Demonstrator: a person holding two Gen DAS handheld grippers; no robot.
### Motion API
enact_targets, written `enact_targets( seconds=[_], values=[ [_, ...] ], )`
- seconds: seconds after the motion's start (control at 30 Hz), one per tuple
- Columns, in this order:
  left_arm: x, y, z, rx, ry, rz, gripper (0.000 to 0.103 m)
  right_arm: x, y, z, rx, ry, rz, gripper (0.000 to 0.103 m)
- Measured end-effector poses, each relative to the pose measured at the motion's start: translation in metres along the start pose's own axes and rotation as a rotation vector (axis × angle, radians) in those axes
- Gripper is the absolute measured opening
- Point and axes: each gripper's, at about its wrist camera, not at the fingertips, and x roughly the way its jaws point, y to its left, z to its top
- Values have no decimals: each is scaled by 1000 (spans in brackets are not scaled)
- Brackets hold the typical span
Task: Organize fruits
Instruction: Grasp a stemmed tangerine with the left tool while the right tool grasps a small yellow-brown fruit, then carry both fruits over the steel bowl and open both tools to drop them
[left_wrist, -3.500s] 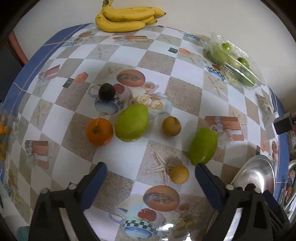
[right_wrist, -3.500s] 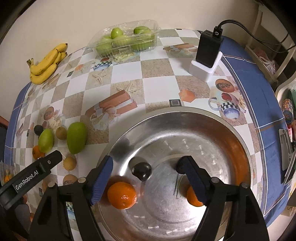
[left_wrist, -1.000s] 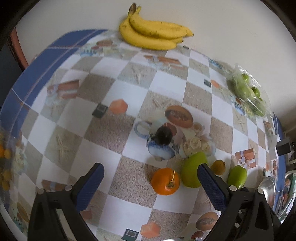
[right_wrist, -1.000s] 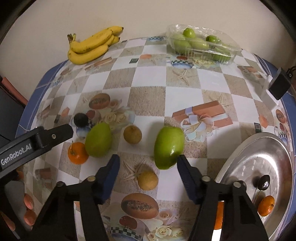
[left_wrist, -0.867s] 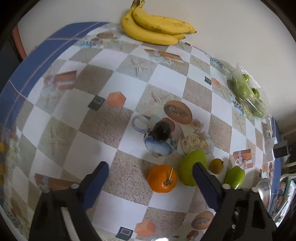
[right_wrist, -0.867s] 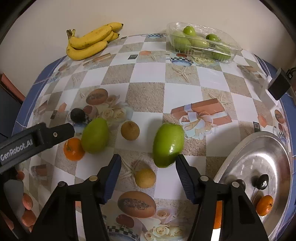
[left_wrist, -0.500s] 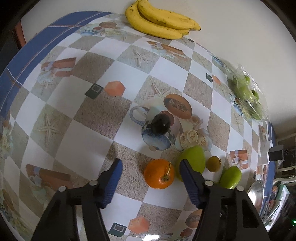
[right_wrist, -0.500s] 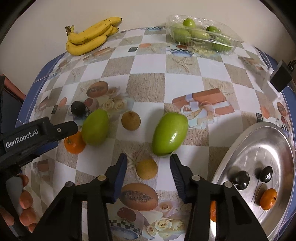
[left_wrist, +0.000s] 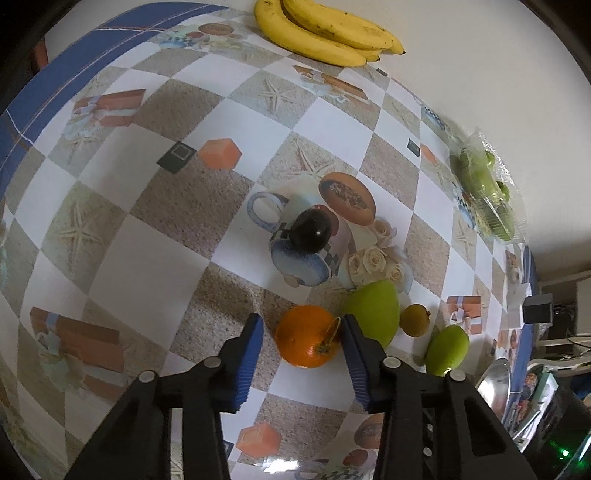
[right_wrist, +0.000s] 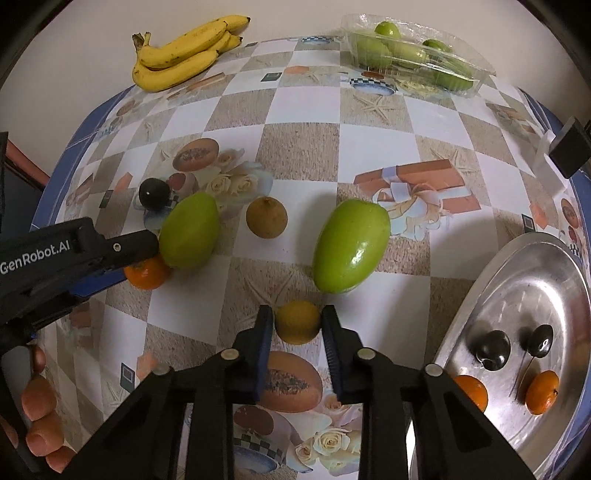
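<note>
Between the pads of my right hand-held gripper (right_wrist: 297, 322) sits a small round yellow fruit (right_wrist: 297, 321) on the desk (right_wrist: 295, 147), now clamped; a second ago those jaws stood wide. My left hand-held gripper (left_wrist: 301, 336) is closing around the stemmed orange (left_wrist: 307, 336), one pad not yet touching.

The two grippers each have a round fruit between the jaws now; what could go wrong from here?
1. The left gripper is closing on the orange, which touches a green mango; one finger is wedged between them and may push the mango away.
2. The right gripper pinches the small yellow fruit near the fingertips; being round, it may slip out on the way to the metal plate.
</note>
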Motion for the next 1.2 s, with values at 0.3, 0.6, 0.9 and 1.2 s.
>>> enact_targets(
  seconds=[0.3, 0.6, 0.9, 1.2],
  values=[
    [-4, -1, 0, -10, -13, -2, 38, -5, 1, 0, 4, -6, 12, 27],
    [-28, 2, 3, -22, -80, -14, 38, -25, 0, 0, 17, -44, 10, 27],
    [-52, -7, 3, -2, -147, -10, 38, -57, -6, 1, 26, -110, -25, 27],
    [-60, -15, -1, 21, -163, -16, 38, -68, -25, -1, 51, -113, -54, 27]
  ],
)
